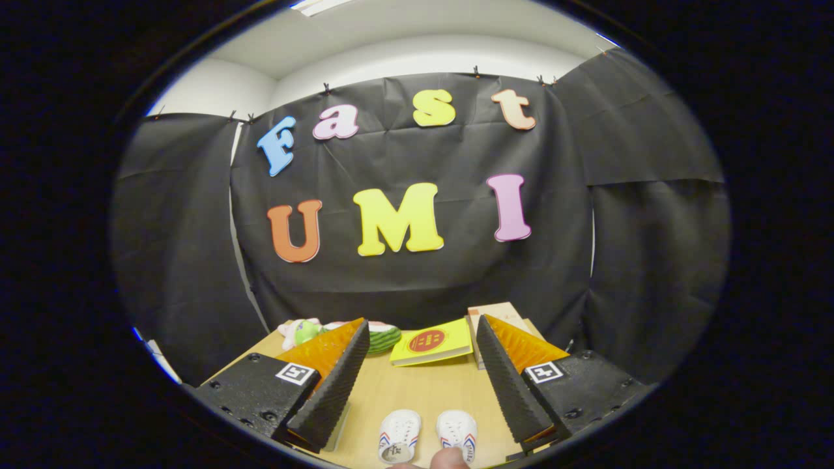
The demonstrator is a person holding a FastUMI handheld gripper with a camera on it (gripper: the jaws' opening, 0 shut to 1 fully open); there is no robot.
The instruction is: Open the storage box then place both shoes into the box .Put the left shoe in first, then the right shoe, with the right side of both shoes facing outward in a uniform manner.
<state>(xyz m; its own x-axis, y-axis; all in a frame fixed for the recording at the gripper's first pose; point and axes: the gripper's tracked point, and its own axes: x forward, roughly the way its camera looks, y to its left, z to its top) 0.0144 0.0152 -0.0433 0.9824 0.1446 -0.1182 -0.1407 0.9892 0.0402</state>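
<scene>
— Gripper (420,365) first: how do its fingers stand?

— Spread wide apart, holding nothing, with bare wooden table (423,391) between them.

— And the shoes?

— Two small white shoes side by side, low between the fingers, toward six o'clock from the midpoint: one shoe (399,435) on the left, the other shoe (457,432) just beside it, a narrow strip of table separating them. A fingertip (449,458) touches the near end of the right-hand one.

— Room ahead?

— Open tabletop runs from the shoes toward twelve o'clock as far as a yellow book (433,342) lying flat. At one o'clock a tan box (496,312) stands at the table's far edge, against the black cloth. At eleven o'clock lie a watermelon-slice toy (384,339) and a pale plush toy (296,331).
</scene>
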